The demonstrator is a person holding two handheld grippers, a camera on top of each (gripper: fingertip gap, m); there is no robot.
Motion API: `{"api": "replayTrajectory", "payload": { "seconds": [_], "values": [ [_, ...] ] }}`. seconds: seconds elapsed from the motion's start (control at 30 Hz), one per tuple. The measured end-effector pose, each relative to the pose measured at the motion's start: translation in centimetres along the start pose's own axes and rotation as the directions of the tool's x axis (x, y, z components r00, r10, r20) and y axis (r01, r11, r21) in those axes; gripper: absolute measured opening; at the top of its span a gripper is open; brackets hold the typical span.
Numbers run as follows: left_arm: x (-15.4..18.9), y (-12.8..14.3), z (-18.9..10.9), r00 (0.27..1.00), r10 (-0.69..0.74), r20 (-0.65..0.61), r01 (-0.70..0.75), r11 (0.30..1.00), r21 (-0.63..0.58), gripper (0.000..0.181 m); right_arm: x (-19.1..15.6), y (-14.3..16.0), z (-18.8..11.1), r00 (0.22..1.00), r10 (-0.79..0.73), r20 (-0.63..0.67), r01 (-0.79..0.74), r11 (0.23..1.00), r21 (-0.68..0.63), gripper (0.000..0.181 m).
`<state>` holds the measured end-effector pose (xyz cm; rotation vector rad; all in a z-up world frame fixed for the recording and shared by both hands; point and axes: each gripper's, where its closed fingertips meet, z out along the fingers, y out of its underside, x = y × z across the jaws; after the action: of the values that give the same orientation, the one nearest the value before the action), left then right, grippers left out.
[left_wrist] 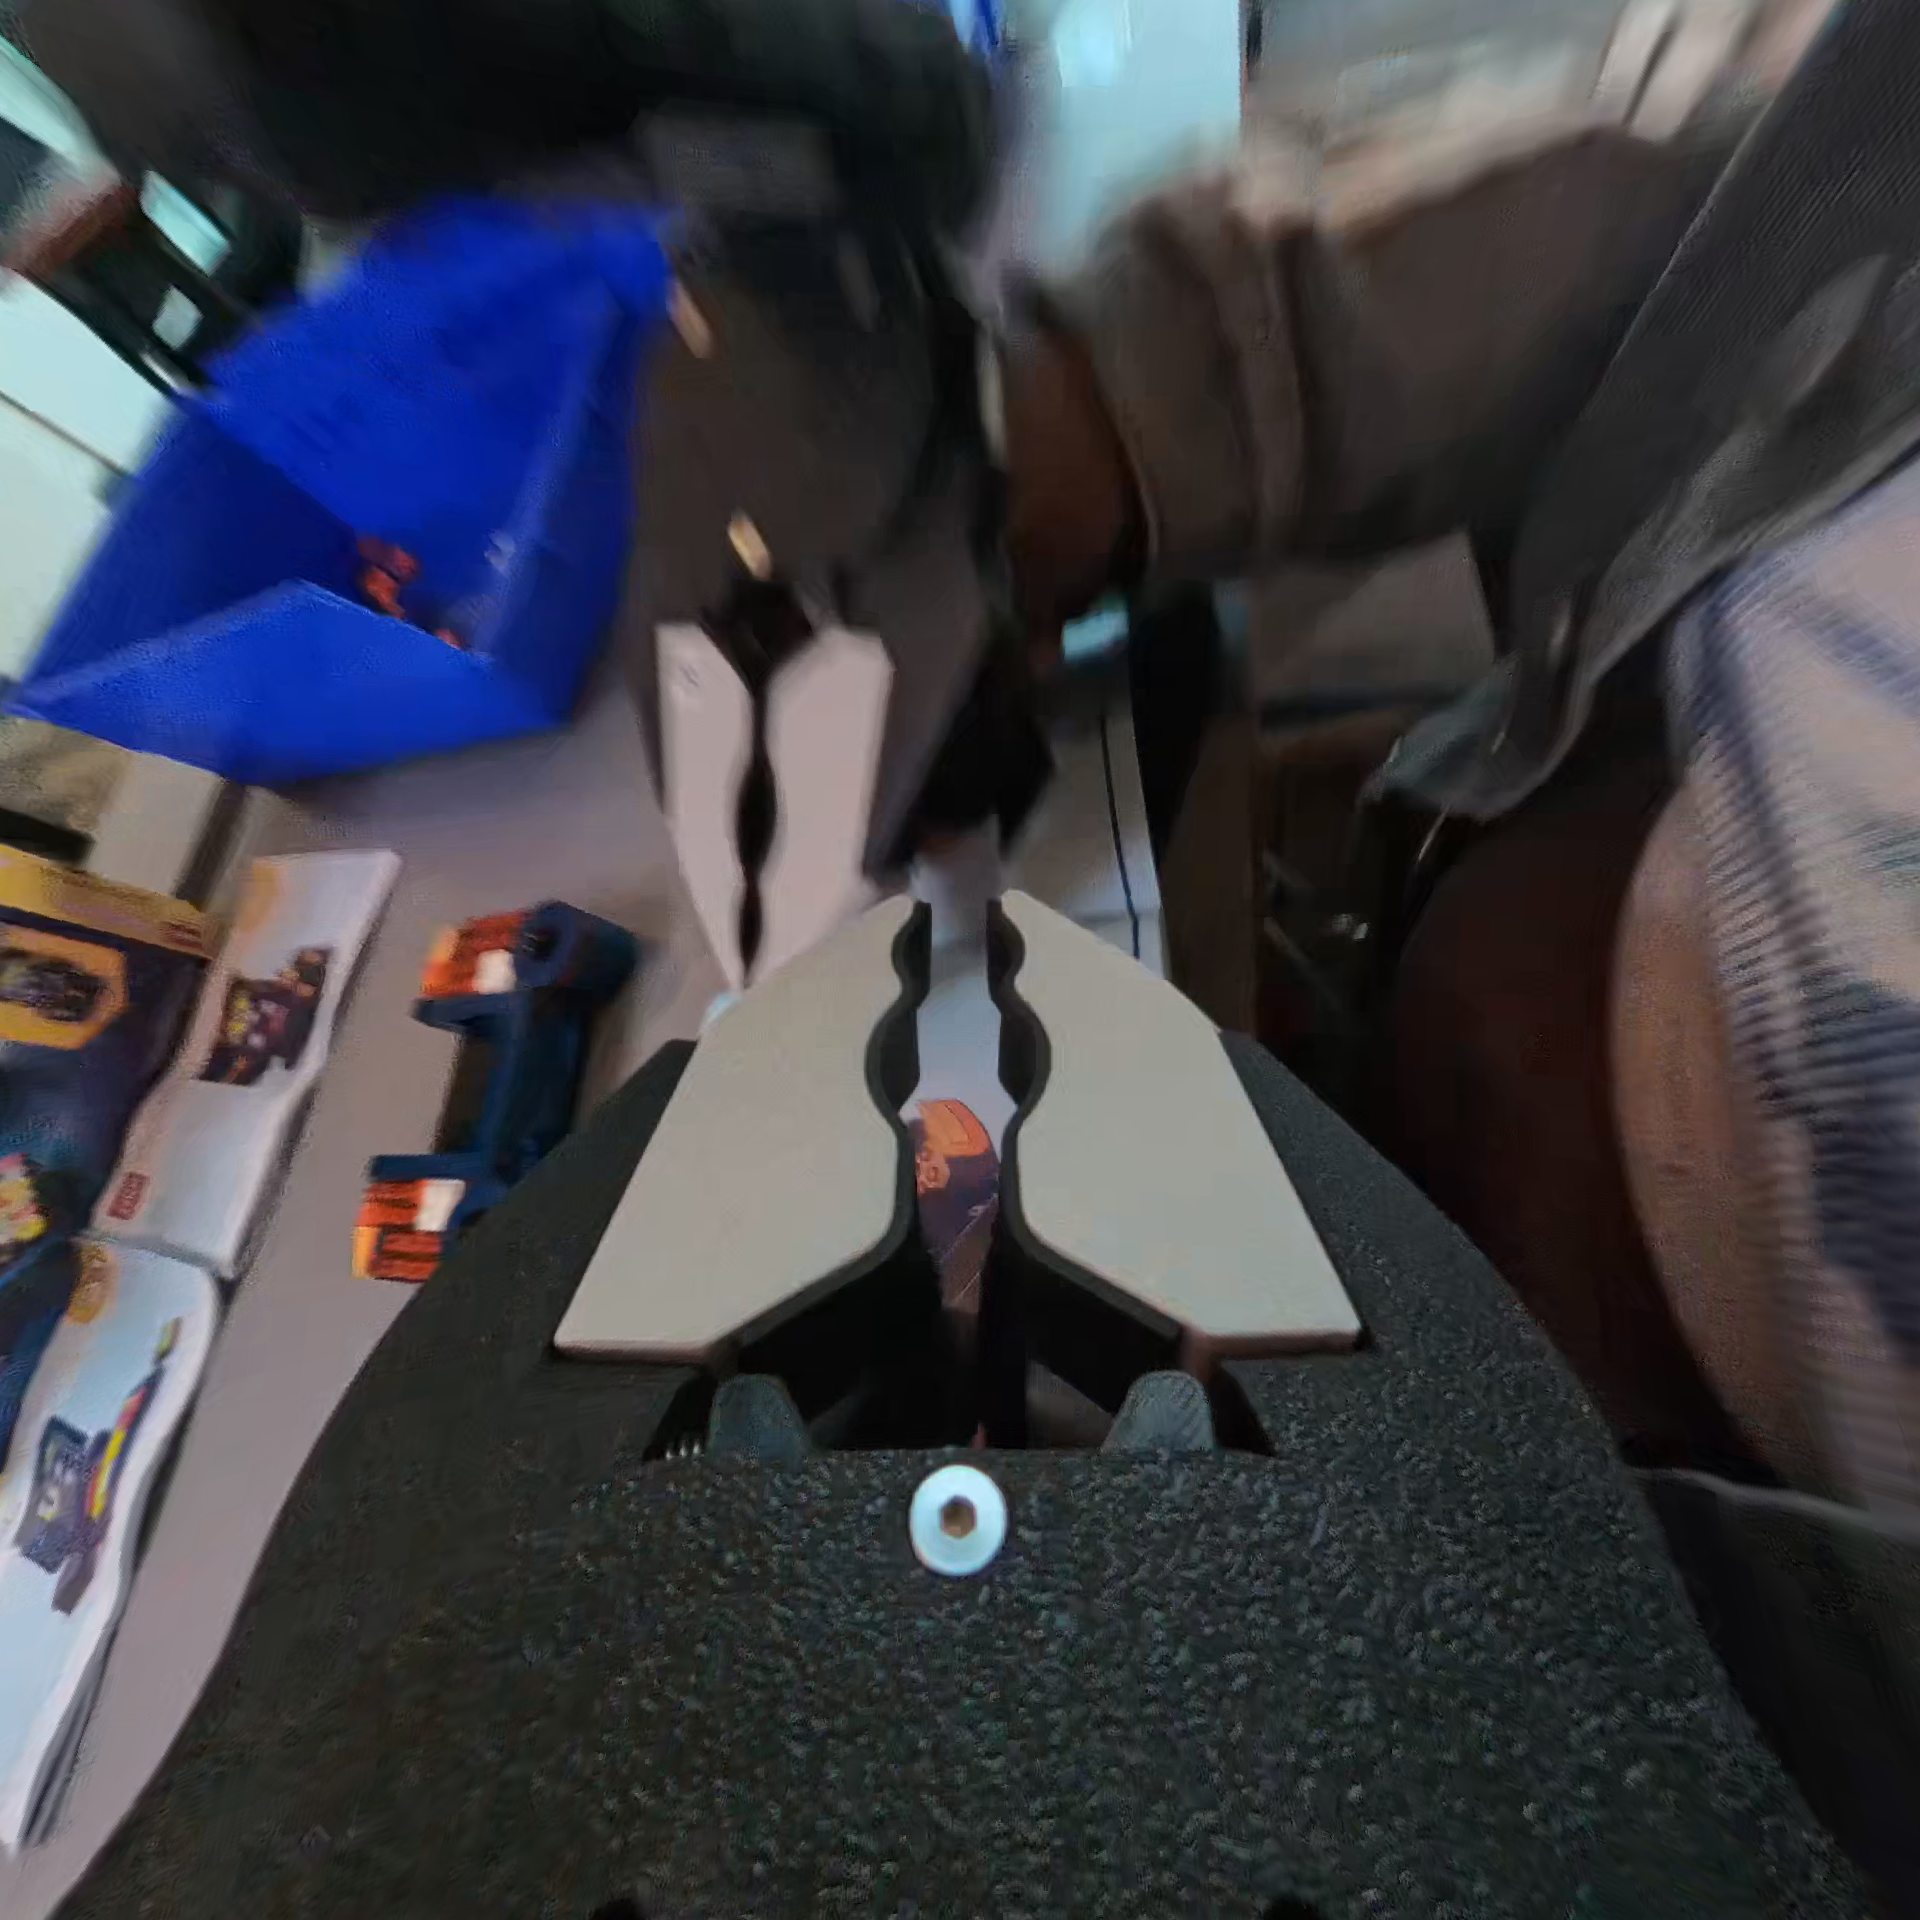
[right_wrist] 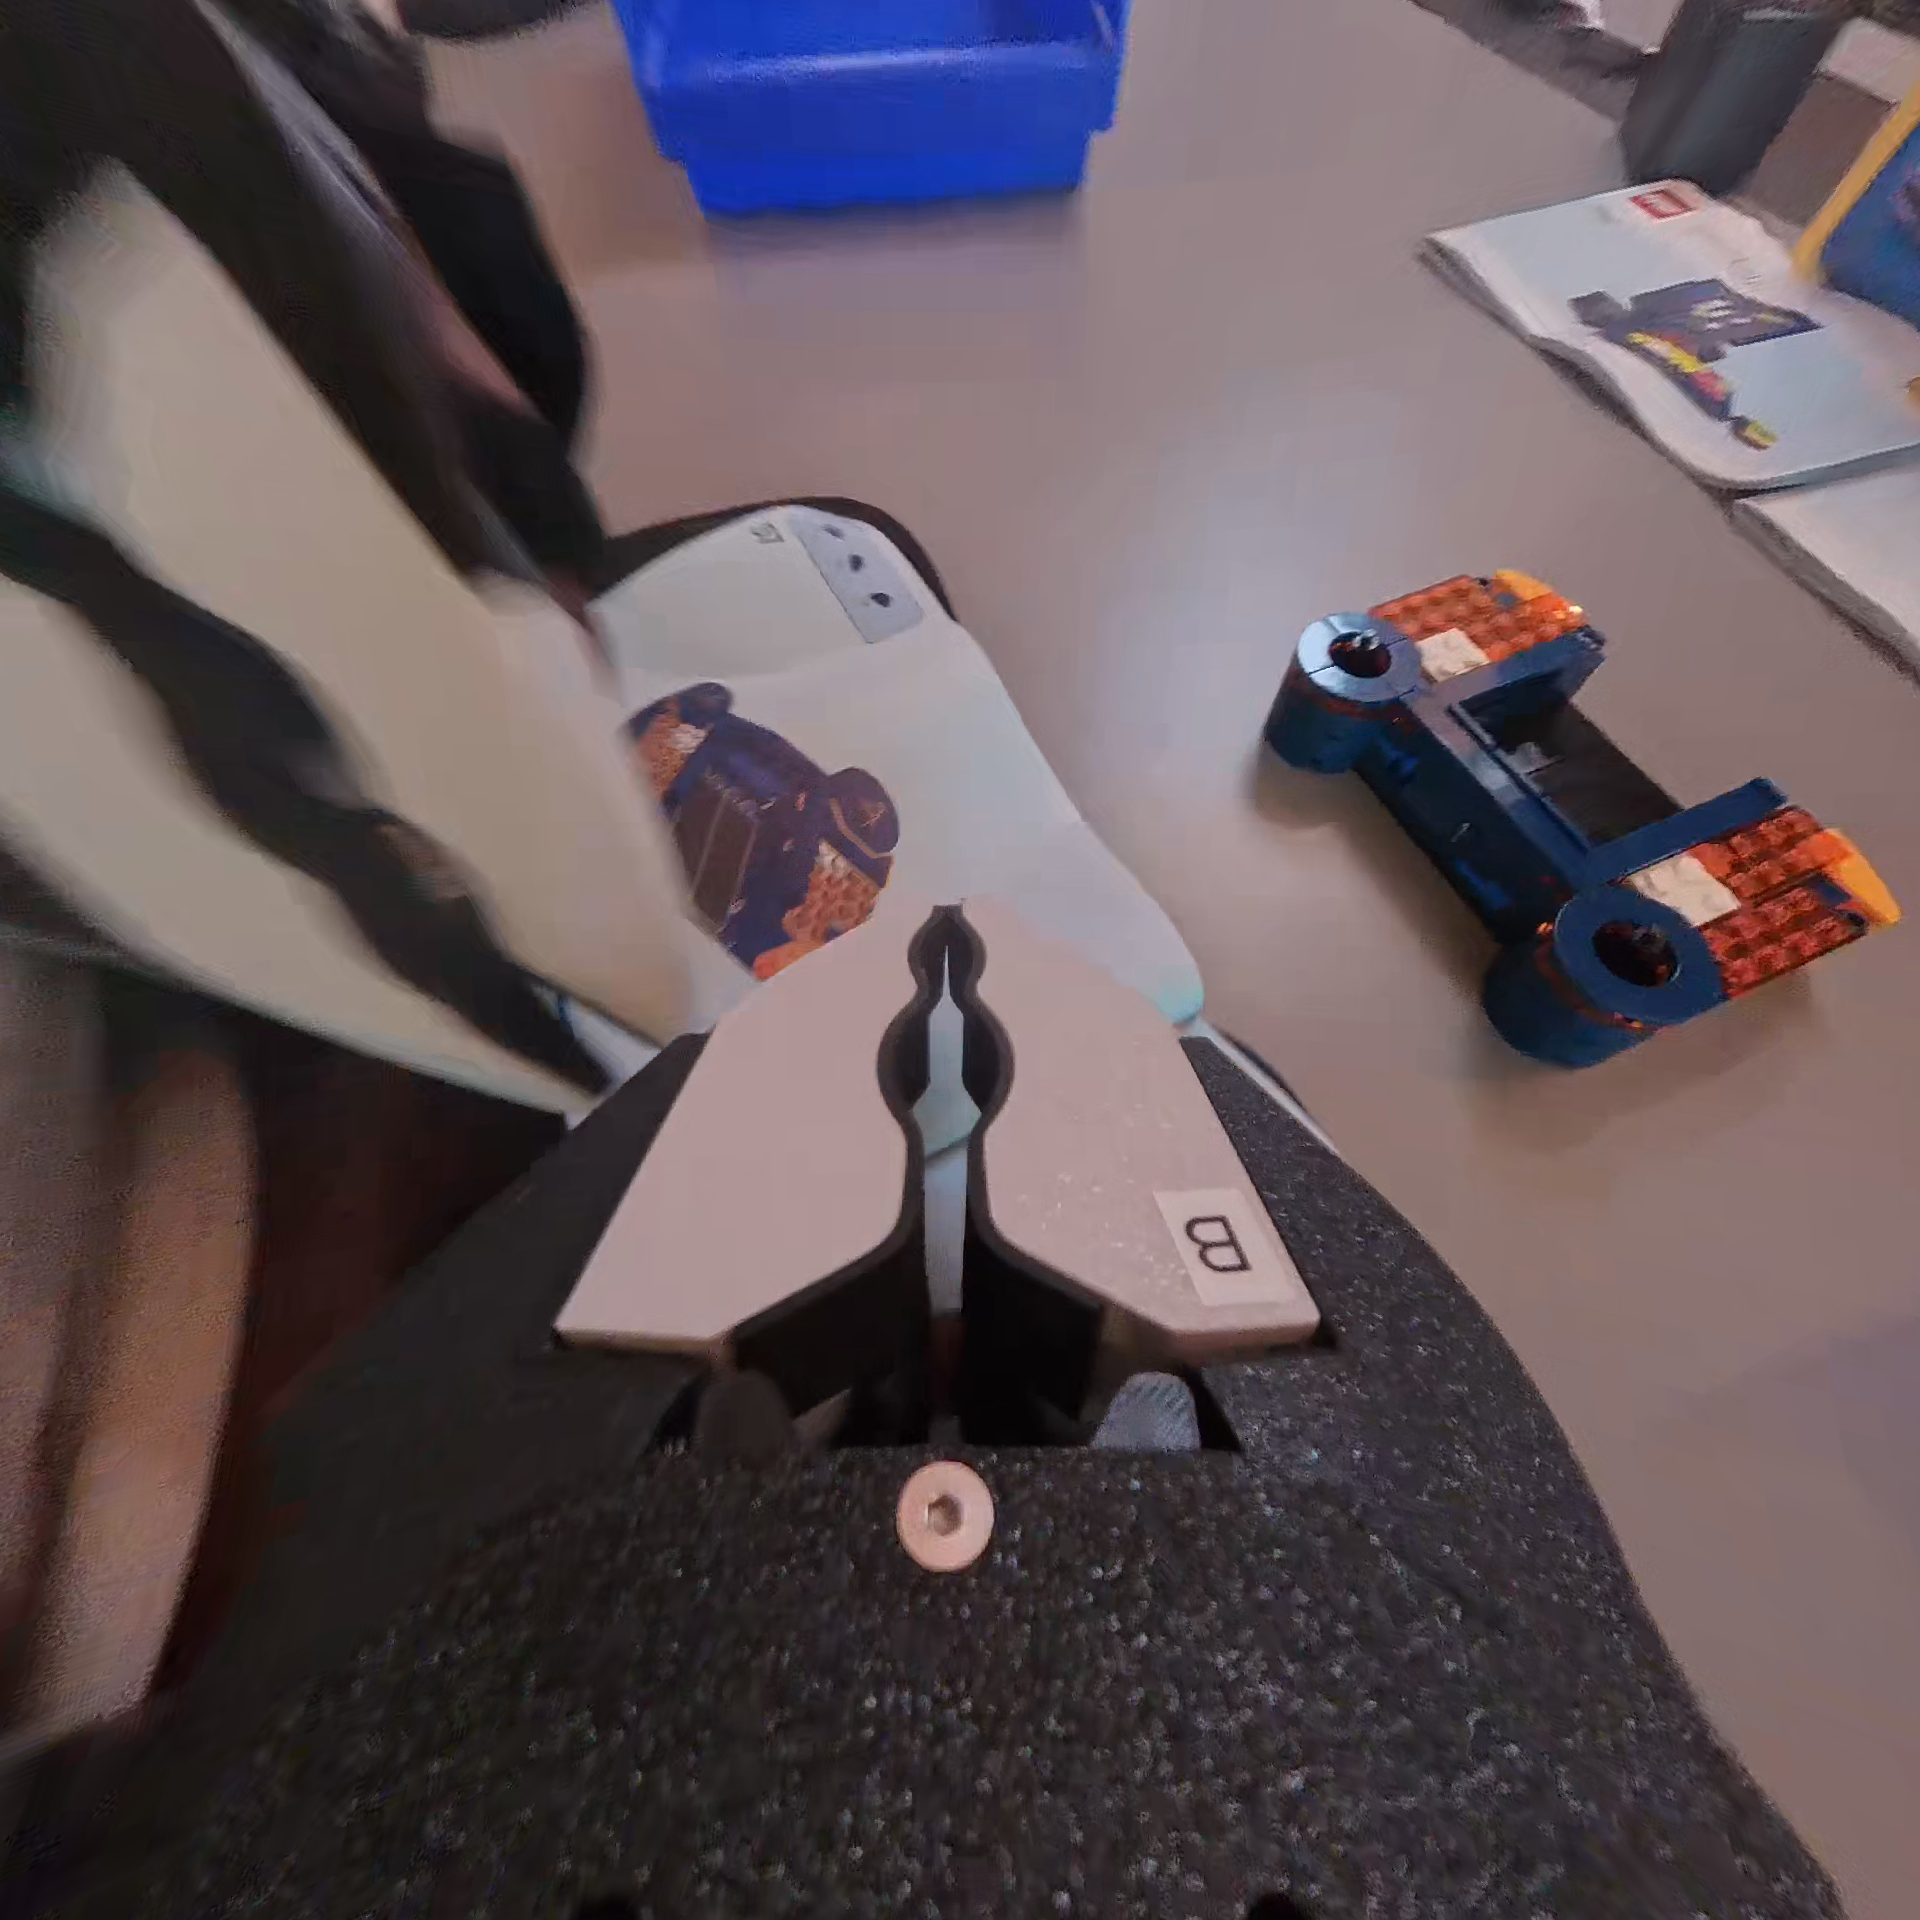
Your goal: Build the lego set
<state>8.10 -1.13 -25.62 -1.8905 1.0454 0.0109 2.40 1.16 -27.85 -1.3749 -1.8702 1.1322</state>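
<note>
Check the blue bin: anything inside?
In the left wrist view the blue bin holds a few orange and dark pieces, blurred. Its walls cover most of the floor. The right wrist view shows only its outer wall.

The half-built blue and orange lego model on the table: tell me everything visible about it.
The dark blue and translucent orange lego model lies flat on the grey table, to the right of the right gripper, untouched by either gripper. It is an elongated dark blue plastic frame with an open black channel along its middle. Each end carries a round blue hub with a centre hole, a studded orange panel, a small white tile and a yellow-orange tip. The left wrist view shows it blurred, beside the white instruction booklets.
</note>
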Motion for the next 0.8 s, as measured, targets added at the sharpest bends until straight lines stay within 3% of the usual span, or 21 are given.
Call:
{"api": "replayTrajectory", "payload": {
  "seconds": [0.07,0.13,0.17,0.27,0.37,0.43,0.5,0.6,0.63,0.67,0.73,0.8],
  "values": [
    [0.9,2.9,2.7,0.999,0.023,-0.048,-0.029,0.993,-0.113,0.011,-1.2,1.0,-1.5,0.990,0.030,0.137,-0.025,0.999,-0.037,0.000],
    [1.1,5.3,3.7,0.996,-0.030,-0.086,0.016,0.986,-0.165,0.013,-1.6,4.3,-1.4,0.973,0.092,0.210,-0.050,0.979,-0.196,0.000],
    [1.2,5.0,3.5,0.987,-0.099,-0.124,0.087,0.991,-0.101,0.012,-1.4,4.9,-1.2,0.962,0.144,0.234,-0.096,0.974,-0.203,0.000],
    [-0.1,7.7,1.9,0.959,-0.246,-0.139,0.226,0.963,-0.145,0.015,-0.5,4.6,-1.3,0.895,0.354,0.272,-0.302,0.929,-0.214,0.000],
    [-4.2,10.6,-0.6,0.929,-0.368,0.038,0.369,0.922,-0.119,0.024,-0.1,4.6,-1.1,0.880,0.395,0.265,-0.344,0.913,-0.220,0.000],
    [-7.7,12.7,-3.1,0.911,-0.310,0.271,0.359,0.920,-0.155,0.018,0.5,4.4,-0.9,0.894,0.395,0.212,-0.360,0.914,-0.187,0.000],
    [-7.8,9.6,-4.0,0.933,-0.227,0.278,0.262,0.961,-0.093,0.017,0.8,4.4,-0.8,0.901,0.394,0.180,-0.366,0.915,-0.172,0.000],
    [-3.4,0.3,-1.4,0.987,-0.146,0.060,0.130,0.967,0.220,0.017,0.8,4.4,-0.8,0.900,0.397,0.180,-0.368,0.913,-0.178,0.000],
    [-1.5,-0.9,0.3,0.995,-0.101,-0.012,0.101,0.966,0.237,0.017,0.8,4.4,-0.8,0.899,0.399,0.181,-0.369,0.912,-0.178,0.000],
    [-0.1,-0.5,2.1,0.996,-0.064,-0.058,0.074,0.979,0.188,0.015,0.8,4.4,-0.9,0.898,0.401,0.181,-0.370,0.911,-0.180,0.000],
    [1.1,3.1,5.2,0.990,-0.095,-0.101,0.092,0.995,-0.033,0.011,0.8,4.4,-0.9,0.900,0.400,0.176,-0.369,0.911,-0.184,0.000],
    [1.4,3.4,5.3,0.979,-0.135,-0.150,0.129,0.990,-0.051,0.006,0.8,4.4,-1.0,0.914,0.373,0.158,-0.339,0.918,-0.205,0.000]
  ]
}}
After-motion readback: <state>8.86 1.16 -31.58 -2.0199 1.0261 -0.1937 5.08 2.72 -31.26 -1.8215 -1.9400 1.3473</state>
